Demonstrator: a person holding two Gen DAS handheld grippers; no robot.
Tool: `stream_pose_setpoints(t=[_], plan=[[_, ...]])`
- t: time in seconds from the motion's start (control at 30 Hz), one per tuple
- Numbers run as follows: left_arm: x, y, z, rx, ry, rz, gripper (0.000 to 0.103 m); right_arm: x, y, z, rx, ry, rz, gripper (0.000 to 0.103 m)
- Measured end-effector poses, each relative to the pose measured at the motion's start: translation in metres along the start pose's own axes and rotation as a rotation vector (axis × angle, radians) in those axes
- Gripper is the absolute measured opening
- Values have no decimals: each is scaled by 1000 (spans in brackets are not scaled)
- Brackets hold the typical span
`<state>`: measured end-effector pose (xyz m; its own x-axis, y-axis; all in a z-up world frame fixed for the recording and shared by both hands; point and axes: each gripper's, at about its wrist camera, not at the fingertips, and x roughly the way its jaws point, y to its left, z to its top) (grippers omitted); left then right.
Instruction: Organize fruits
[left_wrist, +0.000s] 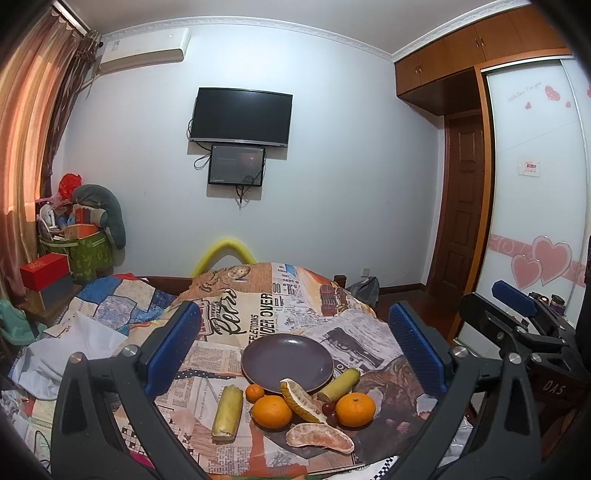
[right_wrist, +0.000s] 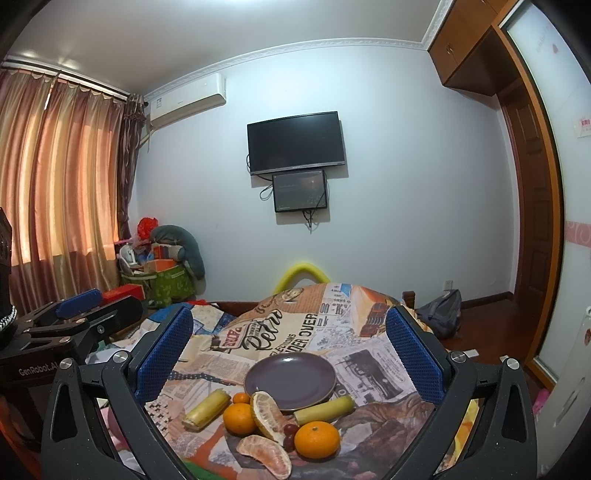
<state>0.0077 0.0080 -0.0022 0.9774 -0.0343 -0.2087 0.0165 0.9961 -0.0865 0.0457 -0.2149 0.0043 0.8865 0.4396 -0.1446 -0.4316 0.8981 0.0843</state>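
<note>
An empty purple plate (left_wrist: 286, 360) (right_wrist: 290, 380) lies on a newspaper-print cloth. In front of it lie two oranges (left_wrist: 271, 411) (left_wrist: 355, 409), a small tangerine (left_wrist: 255, 392), two yellow-green cane pieces (left_wrist: 227, 413) (left_wrist: 340, 384), two pomelo segments (left_wrist: 301, 400) (left_wrist: 319, 438) and dark grapes (left_wrist: 330, 411). The right wrist view shows the same group, with the nearest orange (right_wrist: 316, 441) and a pomelo segment (right_wrist: 264, 455) in front. My left gripper (left_wrist: 295, 354) and right gripper (right_wrist: 290, 354) both stand open above the fruit, holding nothing.
The cloth-covered table (left_wrist: 236, 317) drops off at its far edge, with a yellow foam loop (left_wrist: 225, 251) behind. A cluttered bed (left_wrist: 92, 317) lies left, boxes and a green bag (left_wrist: 88, 254) in the corner. A backpack (right_wrist: 441, 314) sits on the floor at right.
</note>
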Motion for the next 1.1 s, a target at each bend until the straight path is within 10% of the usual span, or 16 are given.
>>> stream_pose_setpoints(t=[1.1], plan=[[4, -1, -7, -1, 8, 2, 103, -1, -4, 0, 10, 8, 5, 103]])
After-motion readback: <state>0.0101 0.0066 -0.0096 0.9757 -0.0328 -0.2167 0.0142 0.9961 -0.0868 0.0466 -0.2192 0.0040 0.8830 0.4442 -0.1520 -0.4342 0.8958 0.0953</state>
